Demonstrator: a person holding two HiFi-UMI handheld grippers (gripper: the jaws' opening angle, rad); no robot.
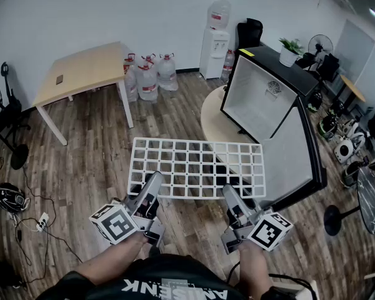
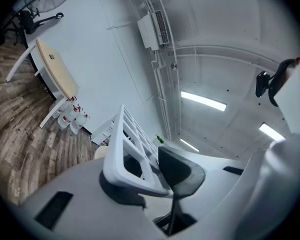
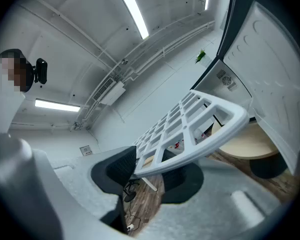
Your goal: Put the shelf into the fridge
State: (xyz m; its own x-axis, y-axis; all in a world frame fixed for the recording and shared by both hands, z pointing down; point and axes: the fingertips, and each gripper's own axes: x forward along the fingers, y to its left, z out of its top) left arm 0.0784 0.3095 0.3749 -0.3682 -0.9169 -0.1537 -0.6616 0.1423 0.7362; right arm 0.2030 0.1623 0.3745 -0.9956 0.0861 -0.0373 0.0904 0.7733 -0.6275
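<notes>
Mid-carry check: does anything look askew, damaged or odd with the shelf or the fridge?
Nothing stands out. The shelf looks whole, gripped along its near edge by the left gripper and right gripper. The fridge has its door open.

The head view looks steeply down from above the shelf (image 1: 197,142), with the fridge (image 1: 259,99) just beyond it. Both gripper views sit right at the shelf's near edge, tilted up at the ceiling. The left one (image 2: 114,151) faces what seems to be the head view's desk (image 1: 87,70) (image 2: 57,76), the right (image 3: 198,148) faces the fridge.
</notes>
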